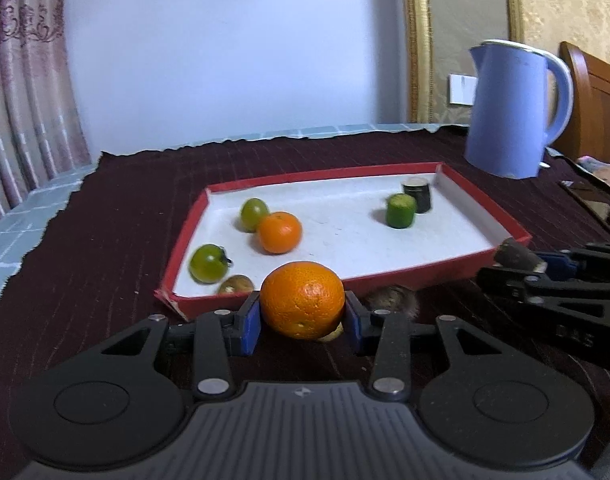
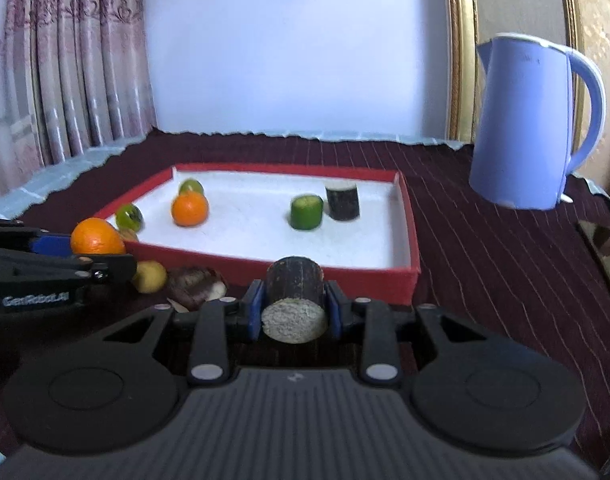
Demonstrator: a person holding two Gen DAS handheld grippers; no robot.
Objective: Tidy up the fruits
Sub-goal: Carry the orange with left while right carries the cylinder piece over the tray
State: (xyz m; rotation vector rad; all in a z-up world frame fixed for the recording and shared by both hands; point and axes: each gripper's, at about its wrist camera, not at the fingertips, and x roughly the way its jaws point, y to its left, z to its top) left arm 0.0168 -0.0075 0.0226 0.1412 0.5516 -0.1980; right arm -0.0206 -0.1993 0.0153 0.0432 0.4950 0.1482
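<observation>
left wrist view: left gripper [image 1: 303, 312] fingers clamped on the orange [image 1: 303, 305], just near of the red tray [image 1: 405, 272]; lift it over the rim and aim for the left-side fruit. right wrist view: right gripper [image 2: 293, 311] fingers squeezing a dark cane piece [image 2: 293, 300]; brown and yellow bits [image 2: 149, 276] sit near-left, kettle [image 2: 533, 120] far right.

Blue kettle [image 2: 529, 124] on dark cloth [image 2: 485, 248]

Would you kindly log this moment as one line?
left gripper: shut on orange | right gripper: shut on dark cylinder | both short of red tray
</observation>
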